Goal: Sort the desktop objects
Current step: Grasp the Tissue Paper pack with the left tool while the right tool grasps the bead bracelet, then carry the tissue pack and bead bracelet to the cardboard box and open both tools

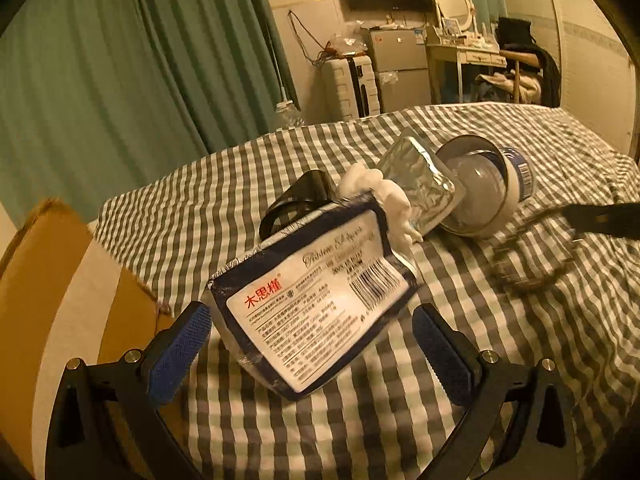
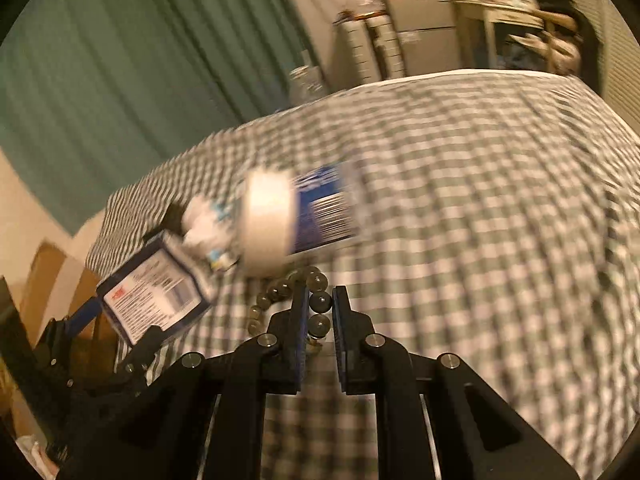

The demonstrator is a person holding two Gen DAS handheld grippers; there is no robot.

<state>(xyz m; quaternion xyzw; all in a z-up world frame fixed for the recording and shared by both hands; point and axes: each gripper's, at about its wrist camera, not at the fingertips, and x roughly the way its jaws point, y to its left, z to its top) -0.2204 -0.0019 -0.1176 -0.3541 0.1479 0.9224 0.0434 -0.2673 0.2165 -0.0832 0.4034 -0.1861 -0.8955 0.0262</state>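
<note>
A navy and white tissue pack (image 1: 316,300) lies on the checked cloth between the open fingers of my left gripper (image 1: 312,344), not gripped. Behind it are a black ring-shaped object (image 1: 298,200), a white crumpled lump (image 1: 384,196), a foil packet (image 1: 420,184) and a white jar lying on its side (image 1: 488,188). My right gripper (image 2: 320,308) is shut on a bead bracelet (image 2: 316,304), whose other beads (image 2: 276,292) trail left. In the blurred right wrist view the tissue pack (image 2: 154,296) and the jar (image 2: 296,216) also show.
A cardboard box (image 1: 52,300) stands at the table's left edge. The right gripper's black arm (image 1: 600,220) reaches in from the right. Green curtains (image 1: 120,60), a fridge (image 1: 400,68) and a desk (image 1: 464,52) stand beyond the checked table (image 1: 520,340).
</note>
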